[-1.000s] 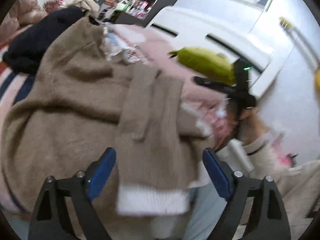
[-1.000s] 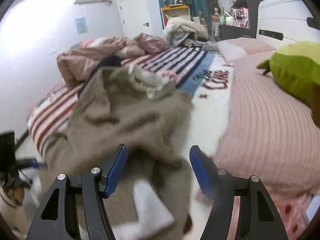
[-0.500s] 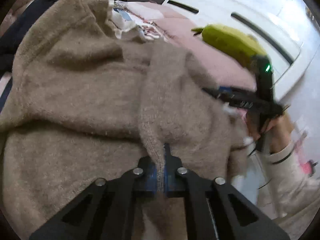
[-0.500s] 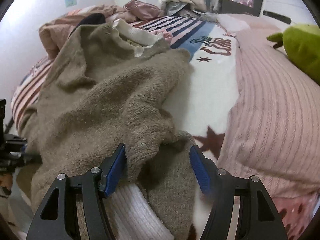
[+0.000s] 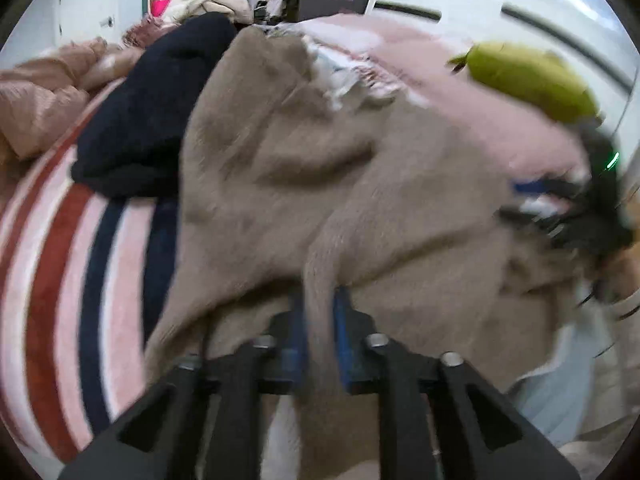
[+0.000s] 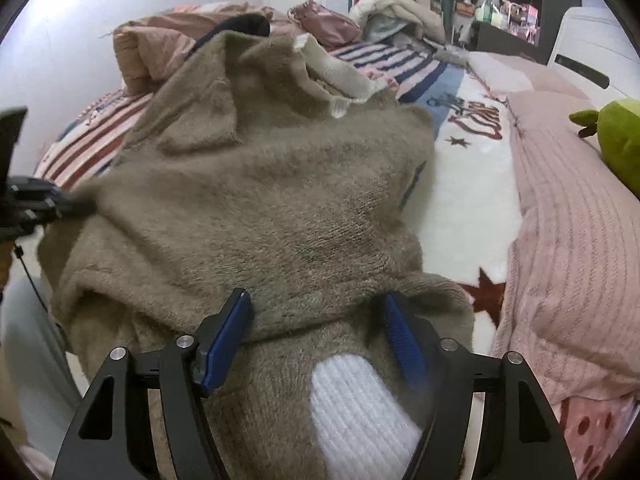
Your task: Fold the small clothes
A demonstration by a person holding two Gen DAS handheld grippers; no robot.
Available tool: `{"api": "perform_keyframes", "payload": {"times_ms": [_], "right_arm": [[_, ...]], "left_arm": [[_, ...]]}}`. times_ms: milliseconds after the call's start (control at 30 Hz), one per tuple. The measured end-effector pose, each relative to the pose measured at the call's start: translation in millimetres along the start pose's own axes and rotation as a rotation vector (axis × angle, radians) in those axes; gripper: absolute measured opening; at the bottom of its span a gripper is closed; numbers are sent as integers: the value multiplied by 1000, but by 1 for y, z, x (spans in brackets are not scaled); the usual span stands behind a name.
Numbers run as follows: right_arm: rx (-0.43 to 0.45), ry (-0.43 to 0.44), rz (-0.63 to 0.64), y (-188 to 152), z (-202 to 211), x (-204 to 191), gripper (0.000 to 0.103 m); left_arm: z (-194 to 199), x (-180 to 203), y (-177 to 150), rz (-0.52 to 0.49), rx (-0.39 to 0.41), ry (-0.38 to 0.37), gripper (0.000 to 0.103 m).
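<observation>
the fuzzy taupe knit sweater point(image 6: 256, 200) with white ribbed cuffs lies spread and rumpled over the pink, red and navy striped bedspread point(image 5: 60, 288), its neck end toward the far side of the bed, beside the dark navy garment point(image 5: 152, 120)

left gripper point(image 5: 320, 336): a narrow ridge of the sweater fabric stands between the blue pads. a second ago these jaws stood wide over a sleeve with its white cuff; half a second ago they were pinched tight on the fold; now the gap is small and the jaws are opening, fabric still between them and, as far as the blur allows, still touching both pads. the view has swung so more of the striped bedspread shows on the left

right gripper point(image 6: 320, 344): jaws fairly wide and opening a little, straddling a sleeve whose white ribbed cuff point(image 6: 360, 408) lies just below the pads. whether the pads press the knit cannot be told; the left pad sits against the folded edge. compared with a second ago it is lower and closer to the sweater

green plush toy point(image 6: 620, 140) rests on the pink ribbed blanket point(image 6: 580, 240) to the right
</observation>
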State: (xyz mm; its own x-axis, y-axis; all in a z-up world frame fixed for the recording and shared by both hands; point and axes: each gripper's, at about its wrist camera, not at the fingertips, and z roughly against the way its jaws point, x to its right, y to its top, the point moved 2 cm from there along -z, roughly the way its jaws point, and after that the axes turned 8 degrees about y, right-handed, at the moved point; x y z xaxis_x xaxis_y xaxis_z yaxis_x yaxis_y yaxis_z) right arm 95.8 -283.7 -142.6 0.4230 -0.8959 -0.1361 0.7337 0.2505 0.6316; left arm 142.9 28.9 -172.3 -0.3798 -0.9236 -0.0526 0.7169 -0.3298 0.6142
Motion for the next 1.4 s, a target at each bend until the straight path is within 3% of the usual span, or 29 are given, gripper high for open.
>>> {"api": "perform_keyframes", "payload": {"times_ms": [67, 167, 267, 367, 400, 500, 567, 600, 633, 733, 800, 867, 900, 933, 1167, 1400], "right_arm": [[17, 30, -38, -5, 12, 6, 65], [31, 59, -65, -18, 38, 17, 69], [50, 35, -39, -39, 63, 25, 70], [26, 93, -83, -63, 73, 35, 73], [7, 117, -109, -70, 71, 38, 74], [-44, 96, -145, -90, 57, 39, 76], [-2, 96, -114, -97, 56, 30, 71], [2, 118, -115, -97, 55, 27, 61], [6, 142, -127, -97, 53, 25, 54], [26, 233, -167, -93, 46, 17, 15], [33, 222, -143, -89, 41, 5, 13], [46, 209, -90, -85, 44, -9, 11], [52, 219, -88, -83, 46, -12, 11], [68, 238, -93, -81, 50, -14, 11], [211, 354, -133, -64, 89, -20, 10], [261, 392, -98, -61, 120, -48, 9]], "left_arm": [[9, -6, -9, -3, 7, -6, 58], [26, -28, -19, 86, 31, -72, 74], [30, -40, -27, 104, 18, -14, 80], [24, -47, -38, 176, -8, -138, 84], [17, -47, -41, 191, -30, -141, 86], [-2, -36, -50, 166, -106, -54, 87], [-5, -27, -49, 161, -69, -60, 91], [-6, -23, -48, 169, -66, -68, 91], [-8, -19, -46, 178, -61, -71, 90], [-14, 2, -37, 155, -53, -67, 79], [-11, 17, -34, 113, -49, -17, 66], [-7, 24, -33, 112, -42, -34, 40], [-5, 25, -33, 117, -40, -39, 35], [-1, 25, -34, 120, -34, -34, 23], [42, 16, -41, 191, 53, -112, 17], [96, 16, -59, 247, 130, -176, 16]]}}
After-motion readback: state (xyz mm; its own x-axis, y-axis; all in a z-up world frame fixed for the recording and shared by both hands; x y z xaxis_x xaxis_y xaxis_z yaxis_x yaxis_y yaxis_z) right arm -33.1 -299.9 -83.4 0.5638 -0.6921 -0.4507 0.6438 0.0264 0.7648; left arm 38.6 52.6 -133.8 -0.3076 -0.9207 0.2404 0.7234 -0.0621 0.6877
